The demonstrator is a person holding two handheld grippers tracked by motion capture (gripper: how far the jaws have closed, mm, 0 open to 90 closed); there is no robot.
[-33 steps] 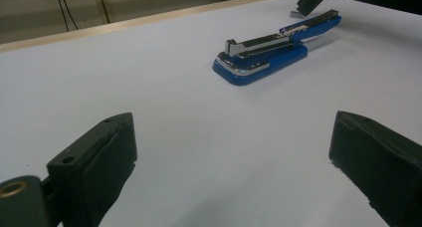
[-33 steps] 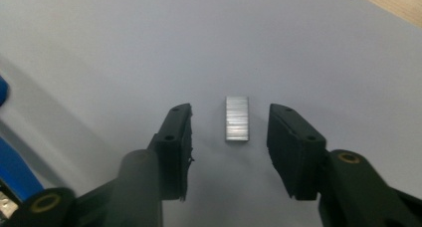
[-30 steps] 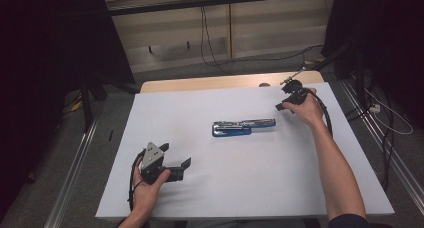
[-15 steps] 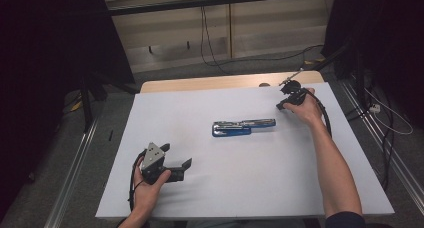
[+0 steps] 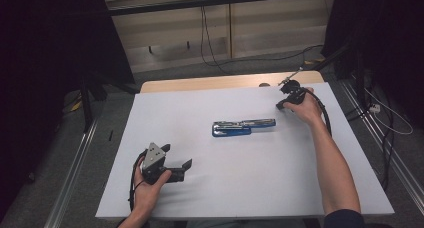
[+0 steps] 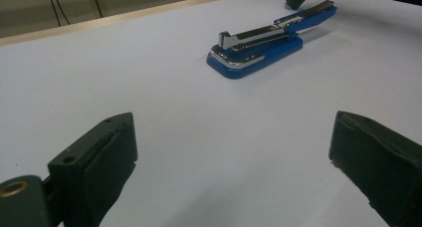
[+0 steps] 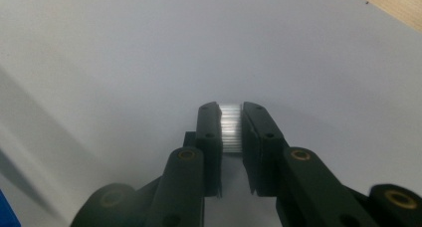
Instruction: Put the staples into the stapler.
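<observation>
Right gripper (image 7: pixel 231 130) jaws pinch a staple strip (image 7: pixel 230 127); left gripper (image 6: pixel 234 157) spread wide. Risk: strip crumbles missing stapler (image 5: pixel 243 127) at 9 o'clock.

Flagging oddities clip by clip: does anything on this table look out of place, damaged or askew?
The blue stapler lies mid-table with its top arm swung open, the metal staple channel exposed. The right tool is shut on a strip of staples. The left tool rests open. Nothing looks spilled or broken.

Stapler (image 6: pixel 268 43) far end partly behind a dark shape at the frame's top edge; small ridged silver piece (image 7: pixel 230 127) unidentifiable.
</observation>
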